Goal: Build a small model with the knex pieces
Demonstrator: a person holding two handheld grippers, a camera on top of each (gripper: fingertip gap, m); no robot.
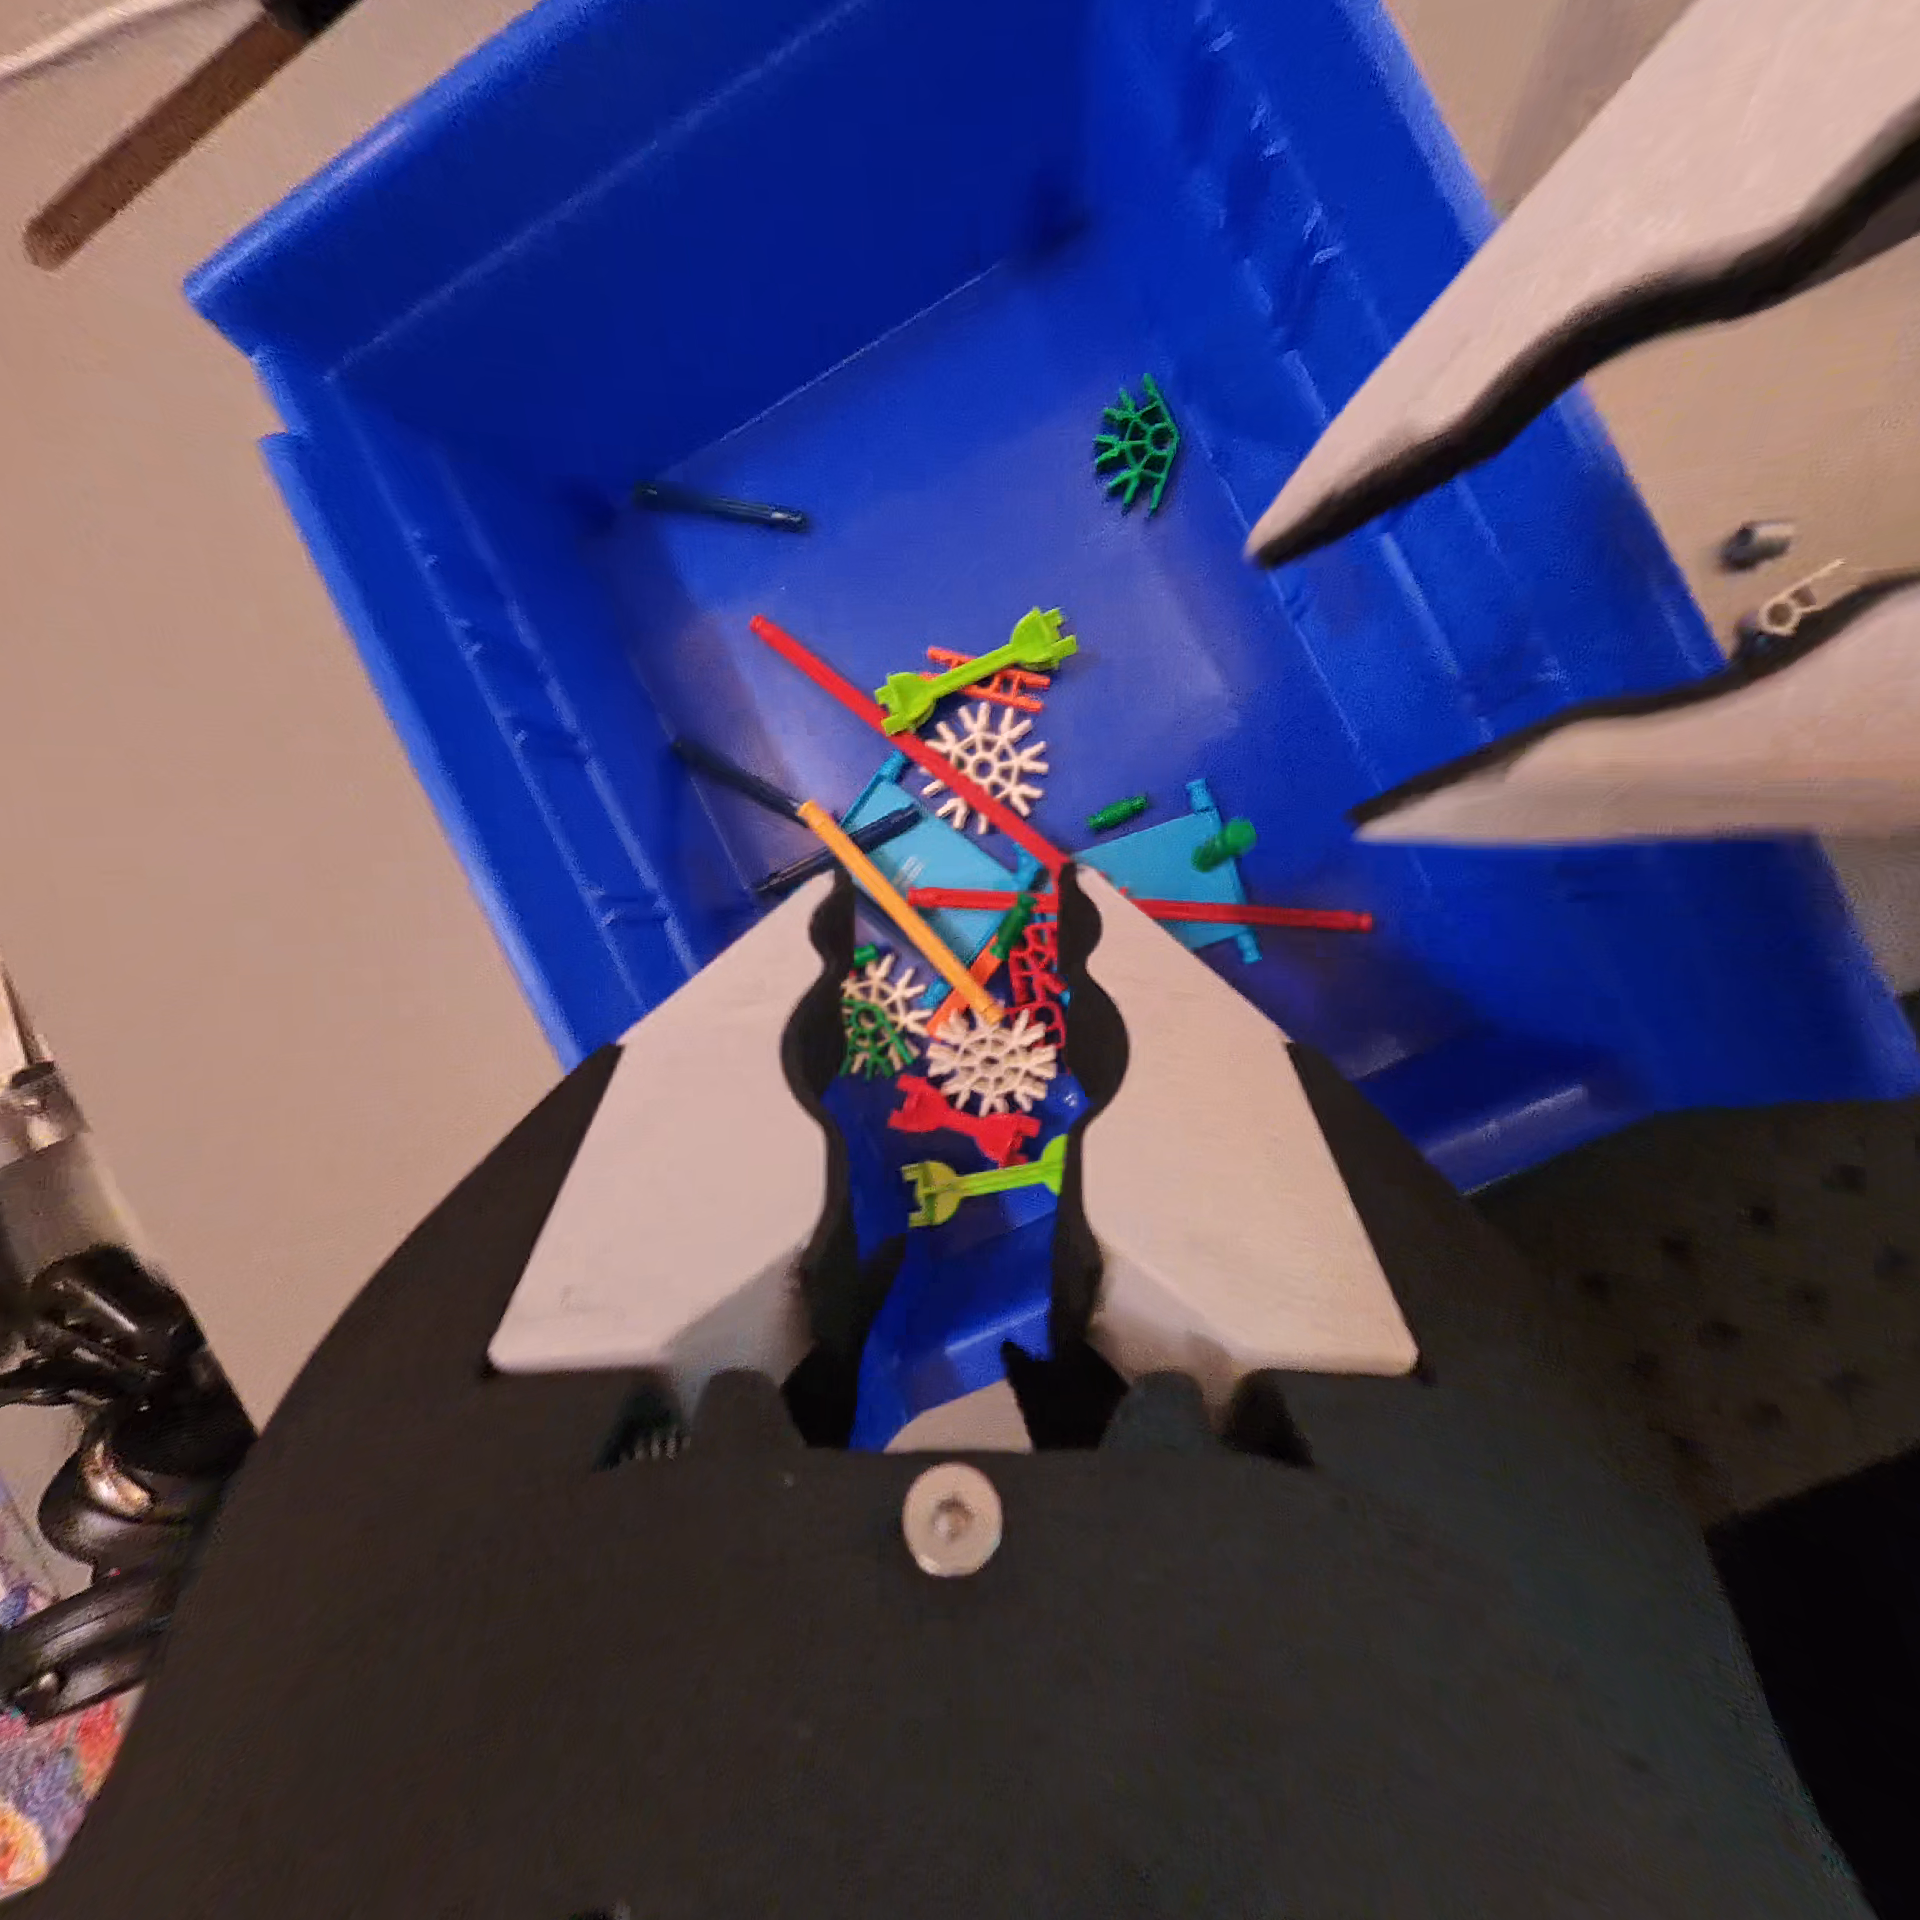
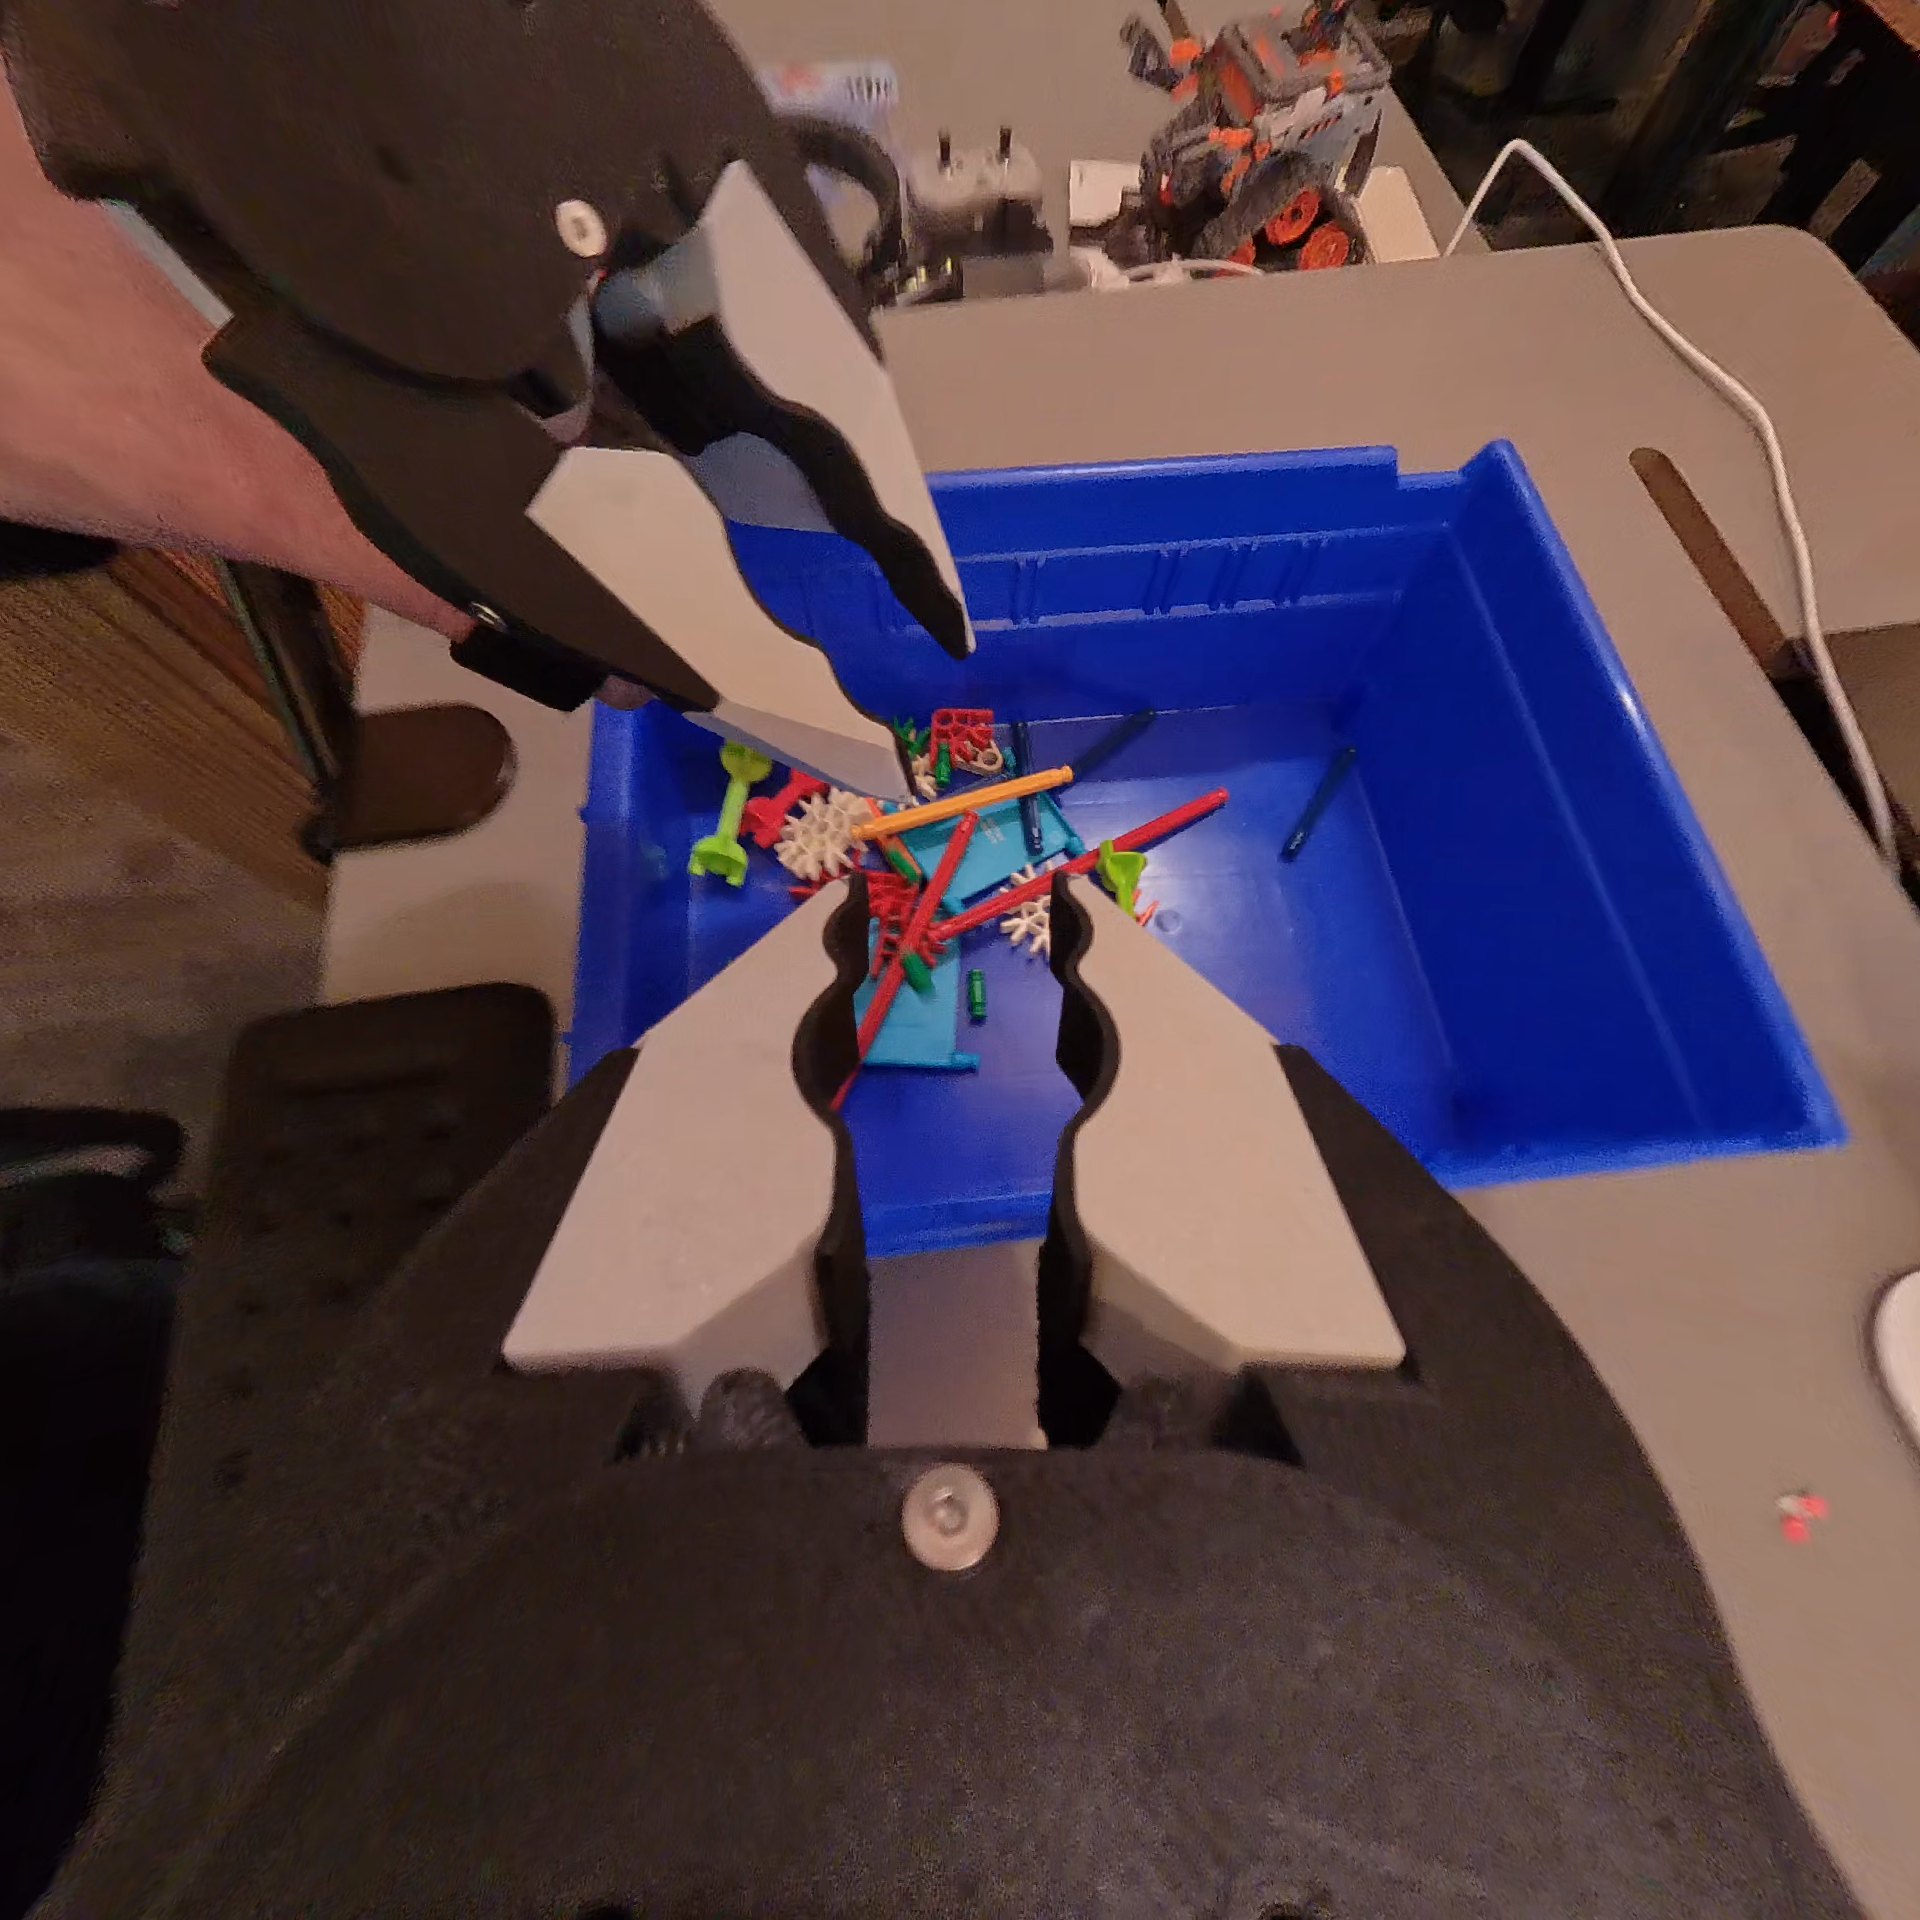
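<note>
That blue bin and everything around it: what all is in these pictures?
blue bin: one, on the grey table.
construction-toy pieces: many, mixed colours (rods, snowflake connectors, cyan panels), piled in the bin.
white cable: one, across the table's far side.
toy vehicle: one, grey and orange, beyond the table.
left gripper: black and grey, open, over the pile.
right gripper: same, open, over the bin.

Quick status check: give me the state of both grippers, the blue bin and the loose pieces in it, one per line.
Left gripper: open, empty, over the pile.
Right gripper: open, empty, above the bin.
Blue plastic bin: uncovered, upright on the grey table.
Orange plastic rod: lying loose atop the pile.
Long red plastic rod: lying loose across the light-blue plastic panel.
White snowflake connector: flat, loose.
</note>
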